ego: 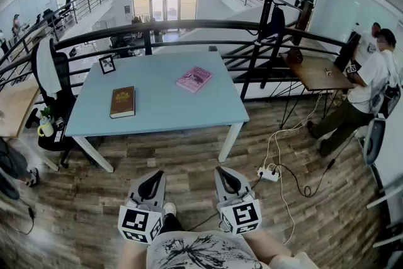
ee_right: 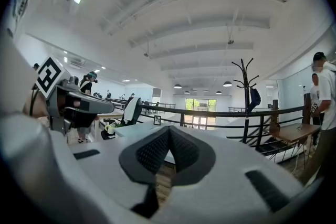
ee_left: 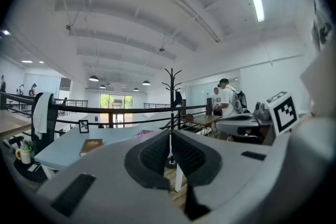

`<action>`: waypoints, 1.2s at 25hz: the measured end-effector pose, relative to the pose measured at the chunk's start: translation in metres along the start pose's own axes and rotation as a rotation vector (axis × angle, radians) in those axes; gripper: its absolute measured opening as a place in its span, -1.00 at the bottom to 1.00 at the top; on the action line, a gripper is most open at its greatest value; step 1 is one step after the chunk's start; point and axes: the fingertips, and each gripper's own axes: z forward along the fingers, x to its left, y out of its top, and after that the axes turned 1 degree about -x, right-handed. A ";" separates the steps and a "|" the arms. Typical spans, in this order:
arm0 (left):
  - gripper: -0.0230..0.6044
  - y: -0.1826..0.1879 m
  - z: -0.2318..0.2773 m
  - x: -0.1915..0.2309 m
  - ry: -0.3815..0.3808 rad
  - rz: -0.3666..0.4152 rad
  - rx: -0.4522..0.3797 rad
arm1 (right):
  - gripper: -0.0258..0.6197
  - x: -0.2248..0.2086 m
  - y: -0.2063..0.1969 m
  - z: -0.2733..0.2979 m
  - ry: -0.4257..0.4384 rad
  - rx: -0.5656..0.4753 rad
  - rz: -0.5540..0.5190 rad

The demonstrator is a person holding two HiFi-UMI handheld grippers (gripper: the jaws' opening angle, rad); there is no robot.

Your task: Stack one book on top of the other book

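Nearest, the left gripper (ego: 151, 184) and right gripper (ego: 228, 181) hang side by side, each with its jaws pressed together on nothing. Beyond them, on the table (ego: 164, 115), the brown book (ego: 122, 101) lies at 11 o'clock and the pink book (ego: 194, 79) farther off at 12, well apart.

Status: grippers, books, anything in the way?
Left gripper and right gripper shut, empty, back from the table. Brown book and pink book flat, apart, unstacked. Only a photo frame nearby, off to the side.
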 end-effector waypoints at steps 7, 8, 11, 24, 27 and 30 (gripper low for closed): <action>-0.88 0.004 0.012 0.011 0.003 -0.001 0.000 | -0.96 -0.005 0.003 0.014 0.000 -0.006 0.007; -0.88 0.006 0.014 0.013 0.006 -0.005 0.002 | -0.96 -0.005 0.002 0.017 0.002 -0.003 0.009; -0.88 0.003 0.021 0.021 0.005 -0.010 0.004 | -0.96 -0.005 -0.003 0.028 0.003 0.004 0.022; -0.88 -0.025 0.106 0.142 -0.006 -0.083 0.052 | -0.95 -0.015 -0.030 0.173 -0.020 0.064 0.096; -0.88 -0.018 0.132 0.181 -0.030 -0.080 0.052 | -0.96 -0.014 -0.027 0.219 -0.022 0.079 0.073; -0.88 -0.006 0.154 0.225 -0.037 -0.079 0.056 | -0.95 -0.014 -0.025 0.265 -0.041 0.086 0.056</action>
